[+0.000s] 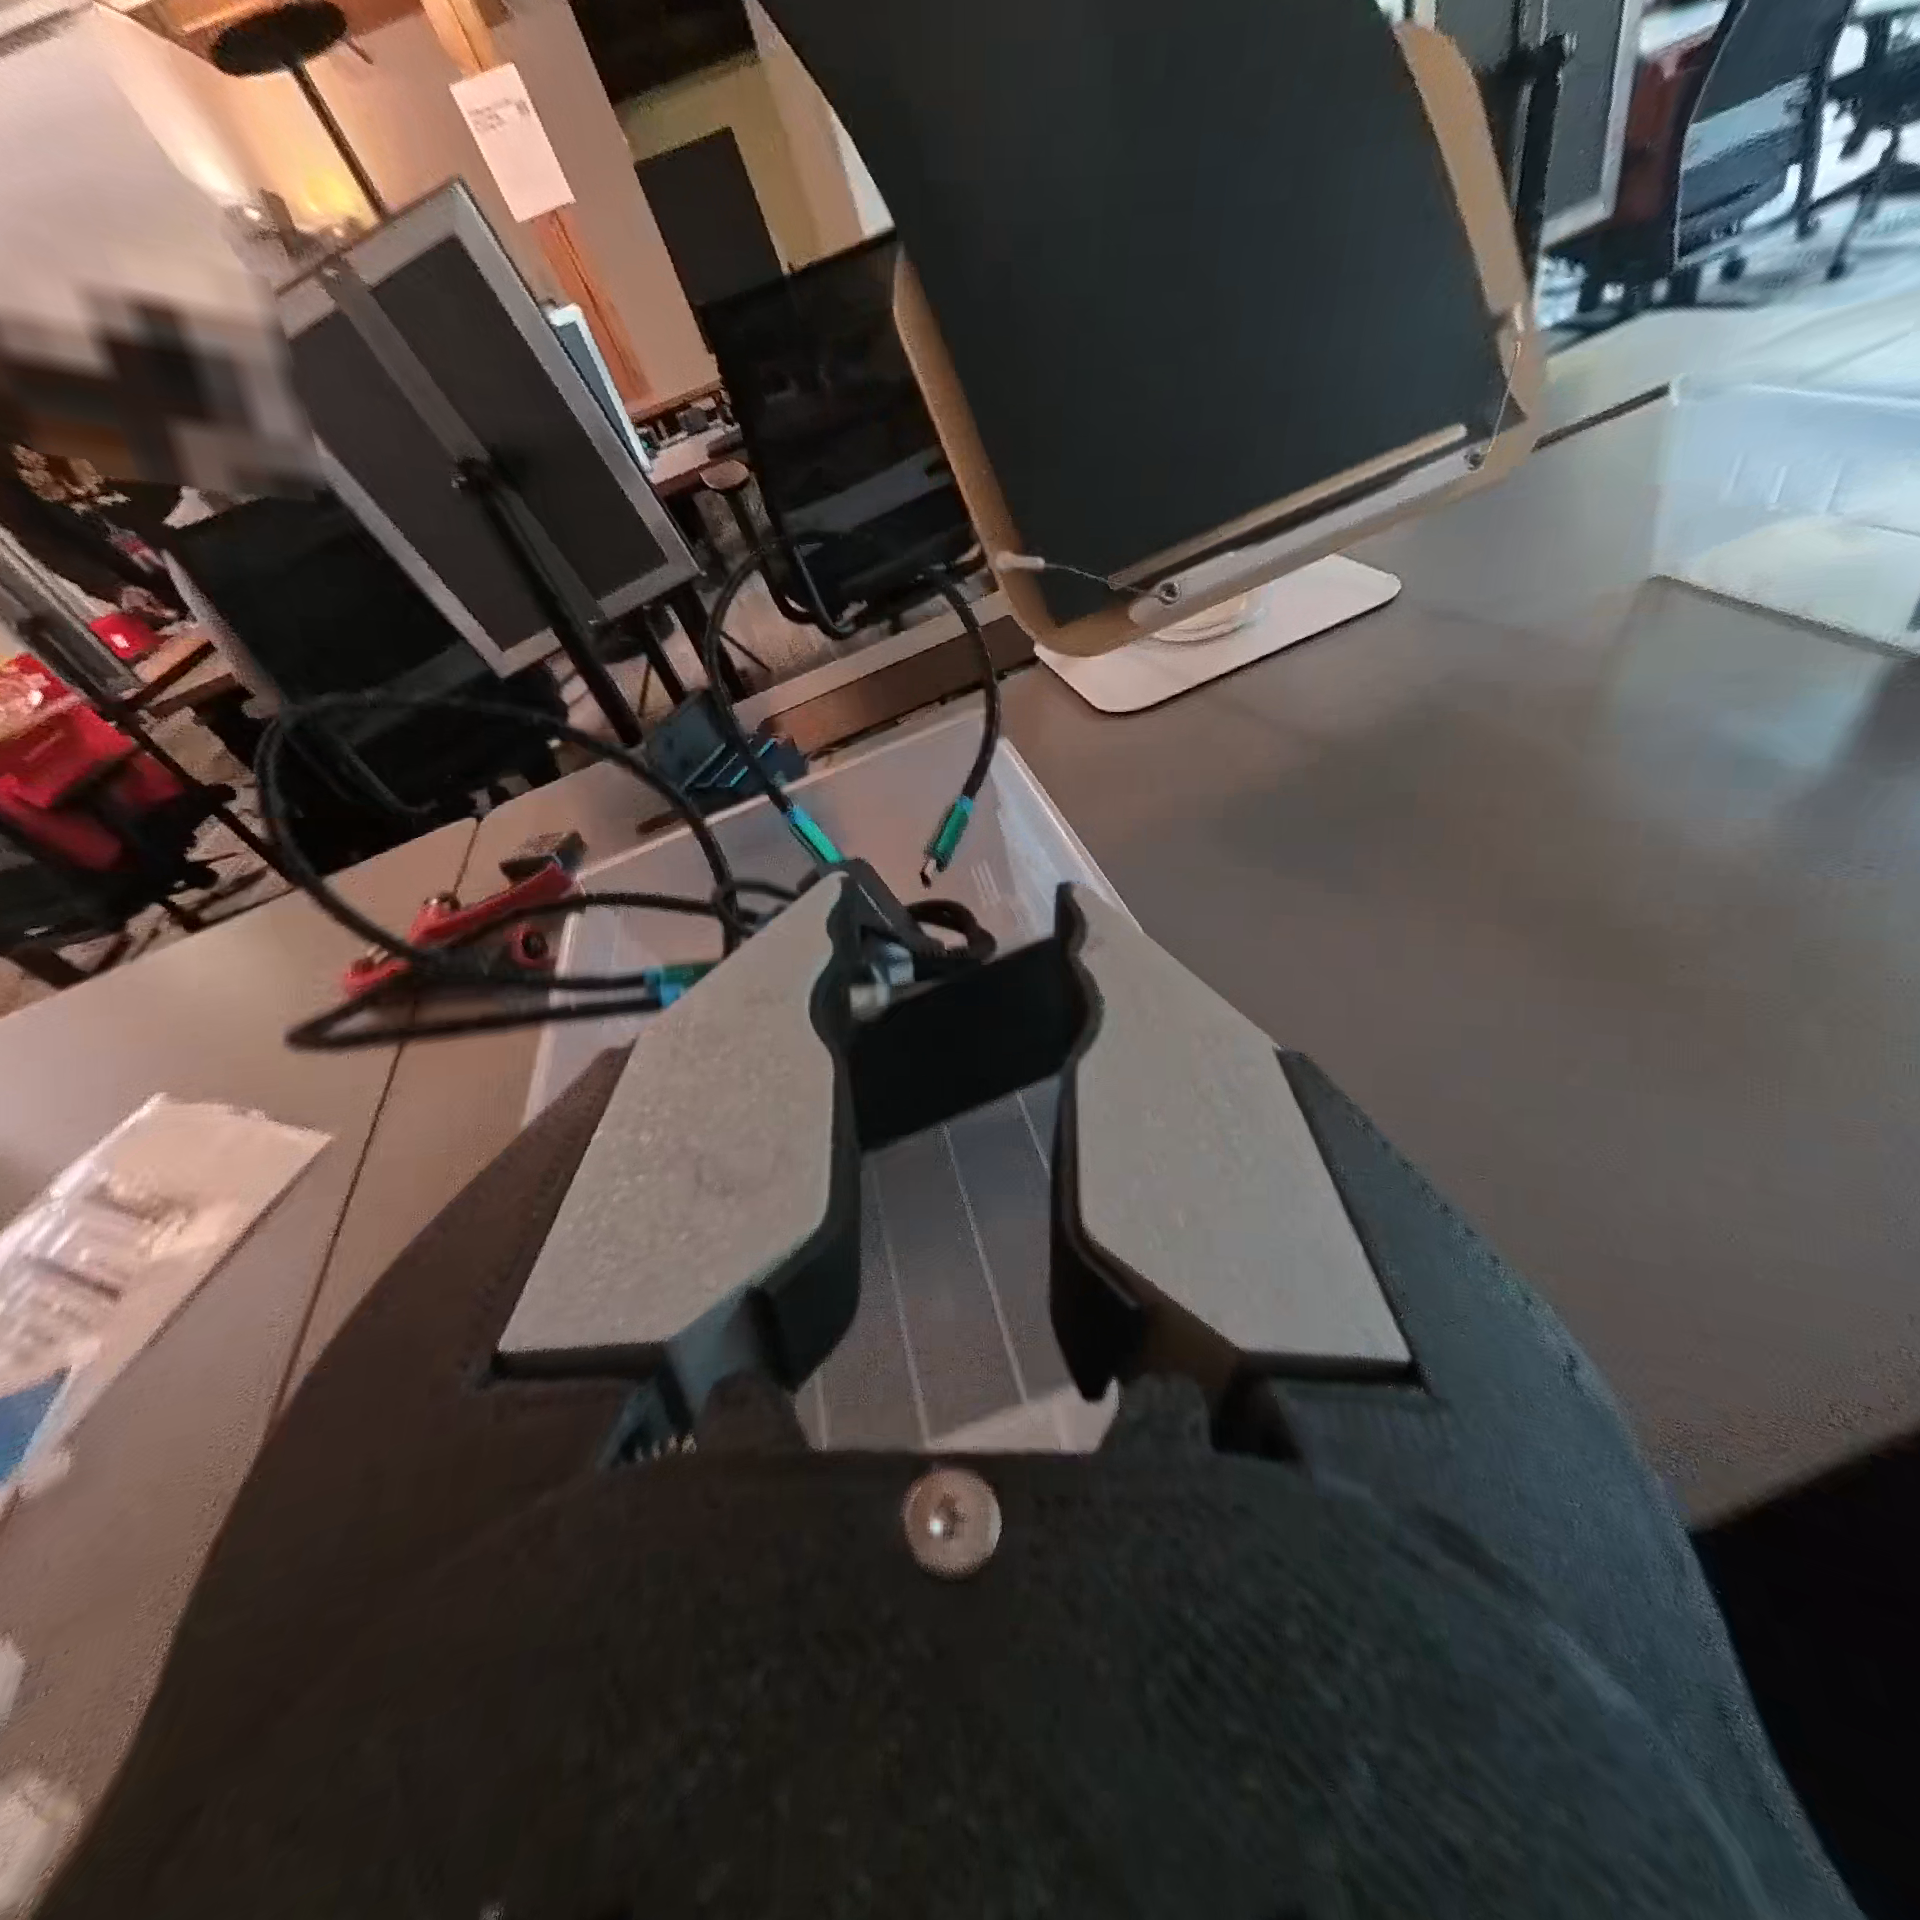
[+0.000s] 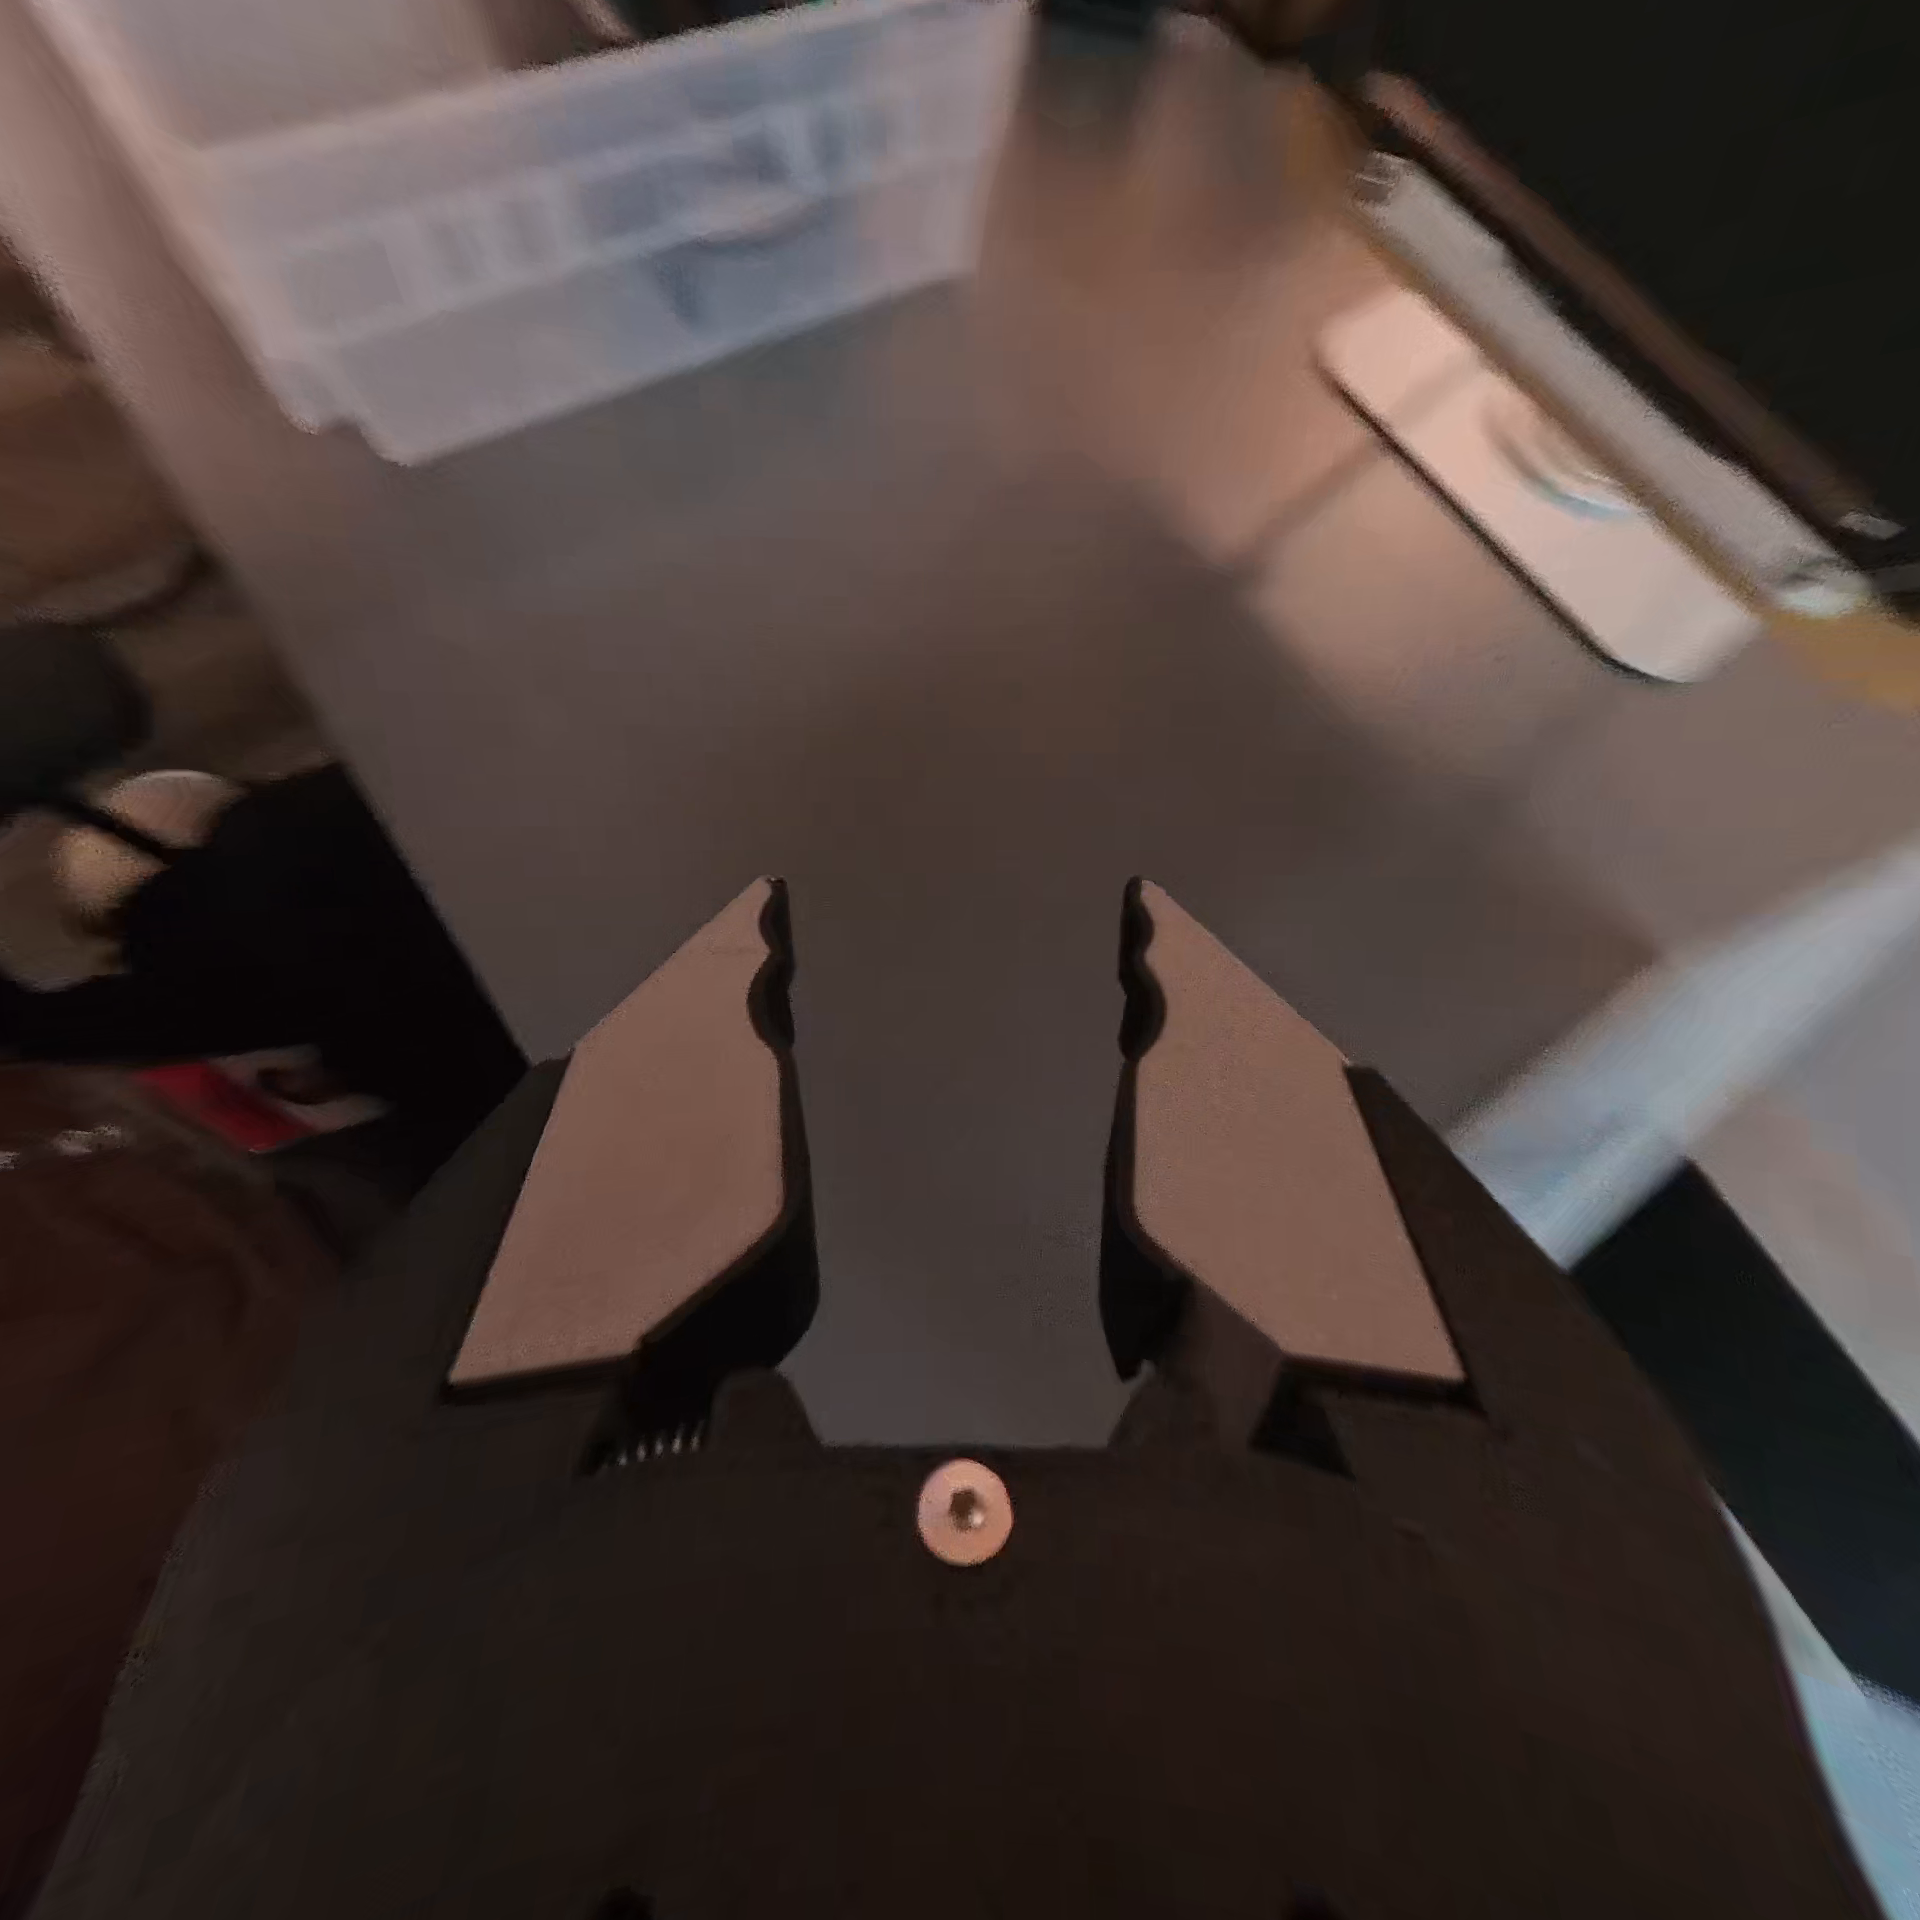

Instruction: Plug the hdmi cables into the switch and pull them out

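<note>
In the left wrist view my left gripper [image 1: 954, 894] hovers over a clear plastic box [image 1: 1039, 831]. Its fingers stand apart, with the black HDMI switch [image 1: 966, 1039] in the gap between them. I see no pad pressing on the switch. A black braided cable with a teal band [image 1: 808, 831] runs to a plug at the switch's far left corner. A second cable hangs free beside it, its green-banded plug [image 1: 948, 831] in the air. In the blurred right wrist view my right gripper [image 2: 956, 883] is open and empty above the bare grey table [image 2: 935, 623].
A monitor [image 1: 1143, 260] on a white base [image 1: 1247, 634] stands behind the box. More looped cables, a red clamp [image 1: 468, 925] and a small blue device [image 1: 696, 748] lie at the left. Plastic bags [image 1: 125, 1226] lie near left. A clear bin [image 2: 582, 229] sits ahead of the right gripper. My right fingertips sit around 30 cm from my left ones.
</note>
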`<control>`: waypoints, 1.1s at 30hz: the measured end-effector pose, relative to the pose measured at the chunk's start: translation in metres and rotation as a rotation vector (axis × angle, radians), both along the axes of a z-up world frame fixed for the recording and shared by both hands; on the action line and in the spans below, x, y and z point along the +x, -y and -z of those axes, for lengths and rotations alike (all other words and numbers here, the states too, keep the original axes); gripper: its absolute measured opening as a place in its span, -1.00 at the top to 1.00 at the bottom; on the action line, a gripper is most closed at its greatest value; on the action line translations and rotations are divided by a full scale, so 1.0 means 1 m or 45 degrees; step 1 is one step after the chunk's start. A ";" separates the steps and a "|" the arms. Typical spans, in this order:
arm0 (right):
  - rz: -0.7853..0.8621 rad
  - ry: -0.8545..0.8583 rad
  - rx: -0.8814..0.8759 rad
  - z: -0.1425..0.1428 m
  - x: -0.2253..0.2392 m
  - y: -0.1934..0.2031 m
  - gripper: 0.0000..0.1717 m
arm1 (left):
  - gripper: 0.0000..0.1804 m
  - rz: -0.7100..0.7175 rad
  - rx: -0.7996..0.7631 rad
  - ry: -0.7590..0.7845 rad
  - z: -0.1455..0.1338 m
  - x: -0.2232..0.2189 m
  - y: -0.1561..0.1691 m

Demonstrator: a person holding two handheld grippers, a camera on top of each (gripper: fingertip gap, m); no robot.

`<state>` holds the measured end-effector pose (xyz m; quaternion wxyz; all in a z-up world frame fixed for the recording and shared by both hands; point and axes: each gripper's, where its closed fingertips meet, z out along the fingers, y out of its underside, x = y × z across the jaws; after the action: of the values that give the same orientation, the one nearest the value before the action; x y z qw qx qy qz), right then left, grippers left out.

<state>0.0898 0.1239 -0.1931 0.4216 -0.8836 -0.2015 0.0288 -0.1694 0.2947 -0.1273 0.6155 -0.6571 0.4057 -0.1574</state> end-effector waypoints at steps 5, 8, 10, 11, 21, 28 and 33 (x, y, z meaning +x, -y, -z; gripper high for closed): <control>-0.167 -0.066 0.007 0.042 -0.035 -0.075 0.29 | 0.48 0.062 -0.277 -0.325 0.018 0.057 -0.091; -0.129 0.030 0.113 0.059 -0.024 -0.119 0.39 | 0.46 -0.017 -0.518 -0.536 0.054 0.076 -0.149; -0.149 -0.019 0.176 0.068 -0.027 -0.134 0.41 | 0.50 -0.106 -0.625 -0.650 0.078 0.076 -0.179; -0.168 -0.050 0.176 0.076 -0.029 -0.135 0.51 | 0.51 -0.147 -0.659 -0.714 0.089 0.072 -0.191; -0.239 0.046 0.191 0.081 -0.048 -0.126 0.54 | 0.81 -0.020 -0.934 -0.712 0.121 0.080 -0.200; -0.176 -0.029 0.163 0.086 -0.032 -0.130 0.52 | 0.90 0.095 -0.646 -0.549 0.031 0.086 -0.183; -0.174 -0.107 0.167 0.085 -0.033 -0.134 0.50 | 0.90 0.114 -0.251 -0.481 -0.064 0.094 -0.155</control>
<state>0.0572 0.2577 -0.2778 0.4837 -0.8363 -0.2451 0.0814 -0.0750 0.4497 -0.0634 0.4536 -0.7134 0.5252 -0.0975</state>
